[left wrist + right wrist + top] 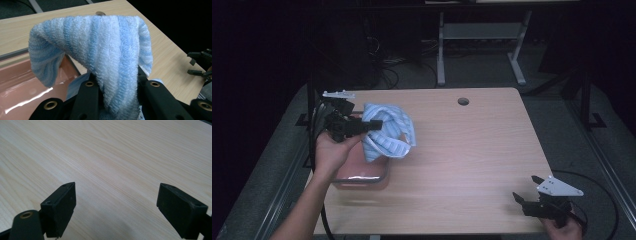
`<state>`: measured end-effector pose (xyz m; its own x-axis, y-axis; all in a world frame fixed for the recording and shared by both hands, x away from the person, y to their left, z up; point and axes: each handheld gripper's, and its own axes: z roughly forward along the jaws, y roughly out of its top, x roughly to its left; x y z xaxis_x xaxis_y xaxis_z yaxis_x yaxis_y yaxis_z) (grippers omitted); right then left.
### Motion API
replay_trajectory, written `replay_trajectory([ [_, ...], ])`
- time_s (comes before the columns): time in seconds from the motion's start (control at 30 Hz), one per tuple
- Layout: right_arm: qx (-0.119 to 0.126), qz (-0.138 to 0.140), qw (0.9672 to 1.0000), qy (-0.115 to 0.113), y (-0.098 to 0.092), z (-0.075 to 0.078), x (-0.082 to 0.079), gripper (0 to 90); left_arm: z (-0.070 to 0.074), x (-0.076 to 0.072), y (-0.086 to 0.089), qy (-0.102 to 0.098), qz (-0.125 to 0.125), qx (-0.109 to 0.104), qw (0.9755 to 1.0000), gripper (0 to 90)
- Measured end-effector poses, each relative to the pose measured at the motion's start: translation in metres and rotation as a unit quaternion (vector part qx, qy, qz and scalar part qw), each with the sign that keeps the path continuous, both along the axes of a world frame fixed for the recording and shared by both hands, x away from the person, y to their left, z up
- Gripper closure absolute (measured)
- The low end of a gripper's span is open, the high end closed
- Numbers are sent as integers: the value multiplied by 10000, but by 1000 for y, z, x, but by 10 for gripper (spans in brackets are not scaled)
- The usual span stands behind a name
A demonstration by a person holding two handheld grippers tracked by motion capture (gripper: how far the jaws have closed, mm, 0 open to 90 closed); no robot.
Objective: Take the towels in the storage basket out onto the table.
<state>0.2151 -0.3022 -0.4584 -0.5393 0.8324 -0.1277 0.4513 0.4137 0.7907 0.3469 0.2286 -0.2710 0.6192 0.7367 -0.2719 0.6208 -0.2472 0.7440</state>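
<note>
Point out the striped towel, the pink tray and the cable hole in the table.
towel (105, 50), left gripper view, on the draped fold above the claw.
tray (362, 177), high view, on its near wall.
cable hole (463, 101), high view, on the dark opening near the table's far edge.

The counter (452, 150) is a light wood-grain top with rounded corners, taking up the middle of the high view. A small round hole (463, 101) sits near its far edge, a little right of centre. At the lower left of the top, close to the left edge, lies a shallow pinkish tray (362, 175) with a clear, glossy rim; in the left gripper view its shiny pink floor (22, 82) fills the lower left of the frame.
</note>
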Motion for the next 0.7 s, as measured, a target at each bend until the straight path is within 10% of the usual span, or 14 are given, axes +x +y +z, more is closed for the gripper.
replay_trajectory([
  [0.7, -15, 26, 10000, -52, 0, 1, -1, 152, -5, 8, -33, 35, -280, -31, 9996, 732],
])
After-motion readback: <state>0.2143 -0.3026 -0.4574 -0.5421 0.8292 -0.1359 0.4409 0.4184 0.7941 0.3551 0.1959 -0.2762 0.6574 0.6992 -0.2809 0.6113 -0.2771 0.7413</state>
